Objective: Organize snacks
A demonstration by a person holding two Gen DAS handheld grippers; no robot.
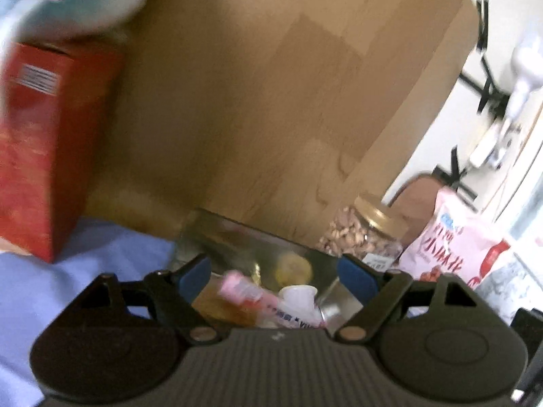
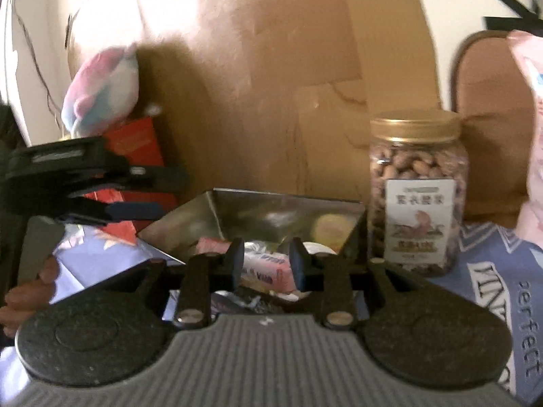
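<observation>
A shiny metal tray (image 1: 237, 234) (image 2: 271, 203) on the blue cloth holds a pink packet (image 1: 237, 288) (image 2: 264, 268), a yellow round snack (image 1: 293, 268) (image 2: 331, 230) and a small white cup (image 1: 298, 296). My left gripper (image 1: 273, 268) hangs wide open over the tray's near side with nothing between its fingers; it also shows side-on as the left gripper (image 2: 135, 190) to the left of the tray. My right gripper (image 2: 266, 257) stands at the tray's near edge with a narrow gap. The pink packet lies just beyond that gap, and the pads do not press on it.
A gold-lidded jar of nuts (image 1: 363, 234) (image 2: 417, 169) stands right of the tray, with a pink snack bag (image 1: 451, 237) (image 2: 532, 135) further right. A red box (image 1: 51, 135) (image 2: 135, 142) and a plush toy (image 2: 101, 91) are at the left. A big cardboard box (image 1: 271, 101) closes the back.
</observation>
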